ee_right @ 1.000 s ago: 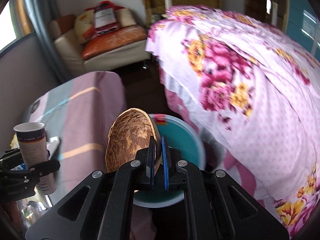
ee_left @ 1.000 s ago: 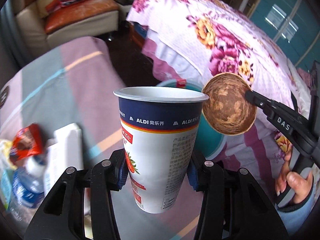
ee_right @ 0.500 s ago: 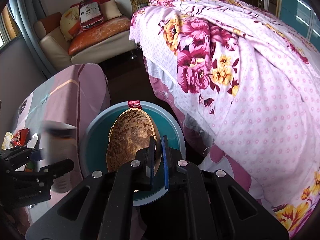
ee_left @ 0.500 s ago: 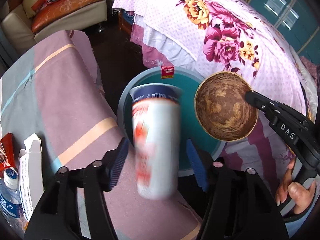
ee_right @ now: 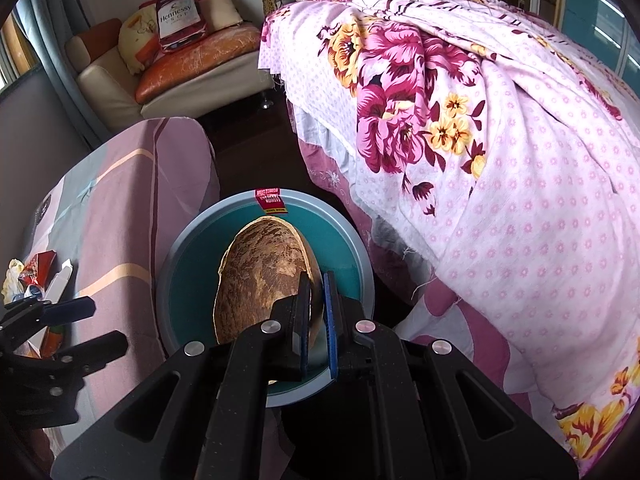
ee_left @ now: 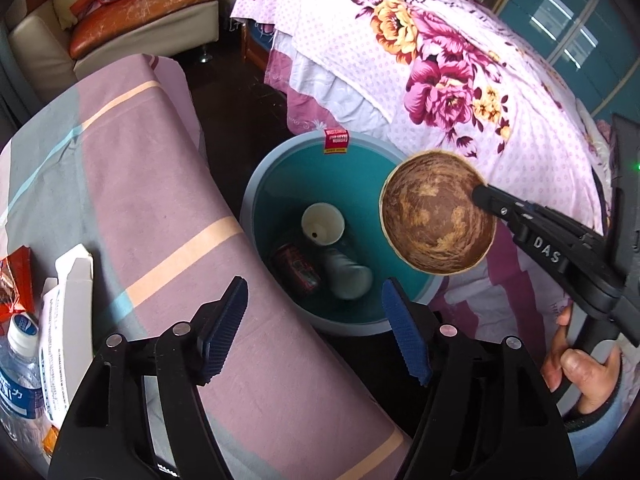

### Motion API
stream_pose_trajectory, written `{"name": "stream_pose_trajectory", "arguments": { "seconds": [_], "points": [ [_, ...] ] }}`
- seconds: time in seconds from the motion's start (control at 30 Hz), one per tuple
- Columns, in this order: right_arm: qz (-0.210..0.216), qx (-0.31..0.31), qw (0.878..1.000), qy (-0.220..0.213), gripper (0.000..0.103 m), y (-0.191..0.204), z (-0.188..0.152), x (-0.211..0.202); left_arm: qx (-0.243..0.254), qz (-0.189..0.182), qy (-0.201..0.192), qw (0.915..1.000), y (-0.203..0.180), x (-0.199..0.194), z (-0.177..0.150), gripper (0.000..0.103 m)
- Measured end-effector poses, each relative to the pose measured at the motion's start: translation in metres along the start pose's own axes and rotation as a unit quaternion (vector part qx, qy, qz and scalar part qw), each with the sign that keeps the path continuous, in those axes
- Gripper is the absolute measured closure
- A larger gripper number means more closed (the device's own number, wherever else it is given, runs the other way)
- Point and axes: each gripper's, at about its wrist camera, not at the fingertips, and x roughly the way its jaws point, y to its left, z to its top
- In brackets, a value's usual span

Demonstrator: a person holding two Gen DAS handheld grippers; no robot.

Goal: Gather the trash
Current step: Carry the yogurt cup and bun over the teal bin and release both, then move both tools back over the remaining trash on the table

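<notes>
A teal trash bin (ee_left: 256, 196) stands on the floor between the table and the bed; it also shows in the right wrist view (ee_right: 188, 248). Inside lie a white paper cup (ee_left: 323, 224), a dark can (ee_left: 298, 268) and a pale cup or bottle (ee_left: 348, 278). My left gripper (ee_left: 316, 320) is open and empty above the bin's near rim. My right gripper (ee_right: 316, 304) is shut on the rim of a brown bowl (ee_right: 260, 276), held over the bin; the bowl also shows in the left wrist view (ee_left: 436, 228).
The table with a striped pink cloth (ee_left: 140, 184) holds a white carton (ee_left: 68, 300), a water bottle (ee_left: 20, 372) and a red wrapper (ee_left: 16, 276) at its left. A flowered bed (ee_left: 460, 60) flanks the bin on the right. A sofa (ee_left: 132, 12) stands behind.
My left gripper opened and let go of the ALDI cup, which fell into the bin. Both grippers tilted down over the bin; the right still holds the bowl.
</notes>
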Motion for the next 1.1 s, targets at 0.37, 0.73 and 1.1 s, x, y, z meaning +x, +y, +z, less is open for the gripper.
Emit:
{"name": "stream_pose_trajectory", "arguments": {
  "seconds": [0.37,0.73,1.1],
  "points": [
    [0.001,-0.010,0.999,0.040,0.090,0.007,-0.007,0.017,-0.027,0.010,-0.024,0.9993,0.022,-0.020,-0.010,0.019],
    [-0.015,-0.011,0.999,0.029,0.079,0.009,-0.006,0.003,-0.051,0.007,-0.035,0.9981,0.041,-0.035,-0.022,0.019],
    [-0.012,-0.027,0.999,0.015,0.040,0.036,-0.003,-0.023,-0.078,0.006,-0.052,0.9956,0.069,-0.059,-0.046,0.019]
  ]
}}
